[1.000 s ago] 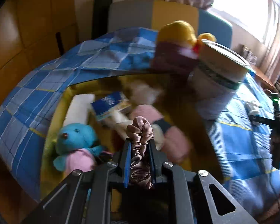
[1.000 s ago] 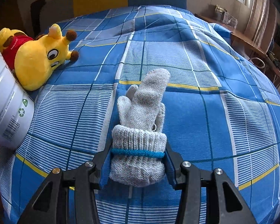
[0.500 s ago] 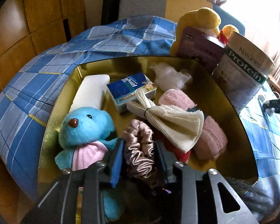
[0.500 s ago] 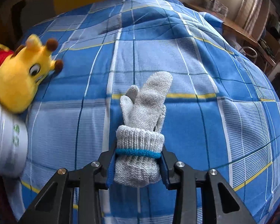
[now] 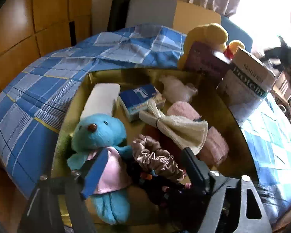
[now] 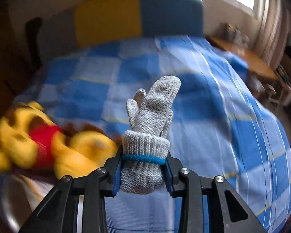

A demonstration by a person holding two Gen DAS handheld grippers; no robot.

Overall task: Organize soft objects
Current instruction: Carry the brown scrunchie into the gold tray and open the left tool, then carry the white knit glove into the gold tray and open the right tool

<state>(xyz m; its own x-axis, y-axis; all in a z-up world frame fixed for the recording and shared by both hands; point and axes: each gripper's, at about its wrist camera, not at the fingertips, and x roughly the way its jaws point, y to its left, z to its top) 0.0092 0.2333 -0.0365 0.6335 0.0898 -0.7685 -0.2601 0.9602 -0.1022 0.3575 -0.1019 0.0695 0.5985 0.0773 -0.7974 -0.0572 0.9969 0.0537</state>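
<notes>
Now the left gripper (image 5: 141,167) has its jaws spread wide around the brown satin scrunchie (image 5: 155,159), which lies in the gold box (image 5: 240,134) beside the blue teddy bear (image 5: 98,136). Lift it straight up, clear of the box. The right gripper (image 6: 143,167) clamps the grey knitted mitten (image 6: 151,122) by its cuff above the bed (image 6: 223,116); carry it over the box's near edge before releasing.

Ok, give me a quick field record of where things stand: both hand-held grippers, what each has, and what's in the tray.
left hand-held gripper: open, jaws spread either side of the scrunchie
scrunchie: lying in the gold tray, beside the blue bear
right hand-held gripper: shut on the mitten at its cuff
mitten: lifted off the bed, fingers pointing away
tray contents: blue bear, scrunchie, cream cloth, pink towels, tissue pack
outside tray: yellow plush, protein tub
</notes>
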